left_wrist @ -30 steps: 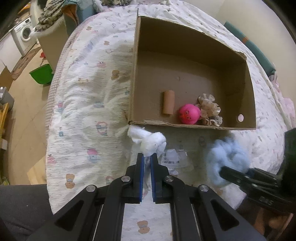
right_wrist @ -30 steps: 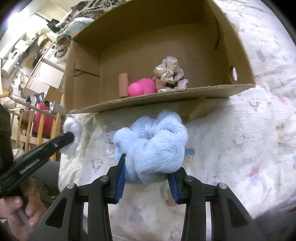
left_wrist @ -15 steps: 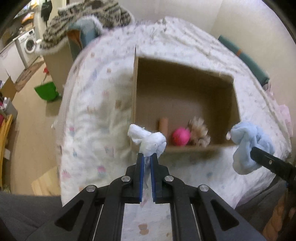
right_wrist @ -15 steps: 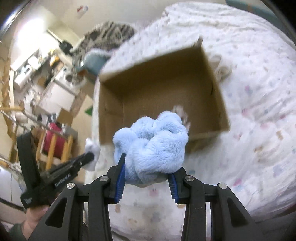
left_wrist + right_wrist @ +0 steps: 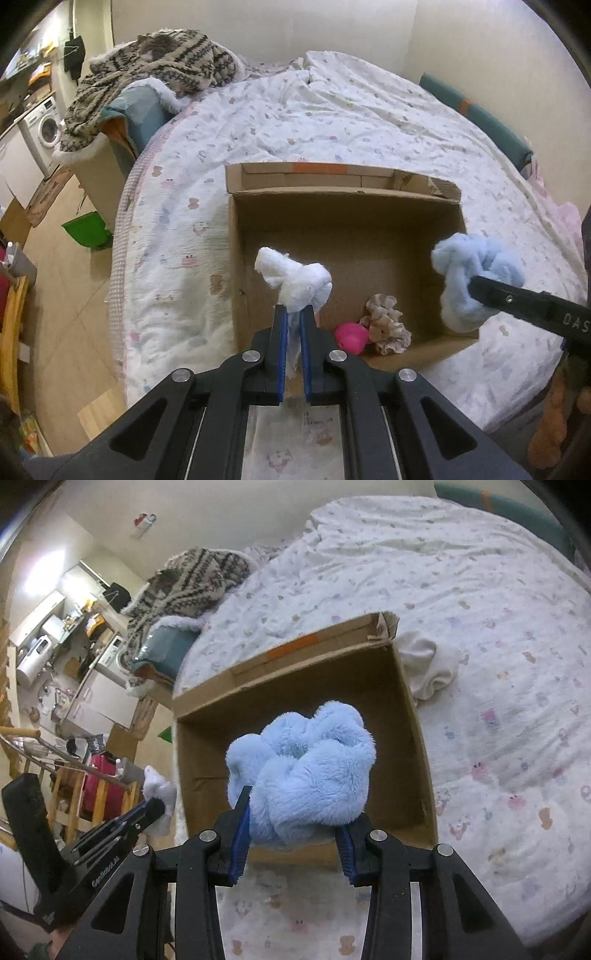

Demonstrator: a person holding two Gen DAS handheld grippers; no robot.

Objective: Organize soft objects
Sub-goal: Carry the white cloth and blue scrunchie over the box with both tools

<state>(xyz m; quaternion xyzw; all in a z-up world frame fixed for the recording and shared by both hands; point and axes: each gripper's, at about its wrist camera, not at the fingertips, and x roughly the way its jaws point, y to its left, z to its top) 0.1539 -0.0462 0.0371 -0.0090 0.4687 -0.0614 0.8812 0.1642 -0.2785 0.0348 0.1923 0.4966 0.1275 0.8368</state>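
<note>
My left gripper [image 5: 292, 314] is shut on a white cotton wad [image 5: 295, 278] and holds it over the near left part of the open cardboard box [image 5: 236, 266]. My right gripper [image 5: 293, 814] is shut on a fluffy light-blue plush [image 5: 303, 771], held above the box [image 5: 413, 738] near its right wall; the plush also shows in the left wrist view [image 5: 469, 280]. Inside the box lie a pink ball [image 5: 351, 341] and a beige frilly scrunchie [image 5: 386, 325].
The box sits on a bed with a white printed quilt [image 5: 332, 110]. A cream cloth bundle [image 5: 432, 668] lies beside the box's far right corner. A patterned knit blanket [image 5: 155, 62] is piled at the bed's far left. Wooden floor and a green bin [image 5: 86, 230] are to the left.
Both grippers have risen and moved forward from the bed in front of the box to above its opening, each still holding its soft object.
</note>
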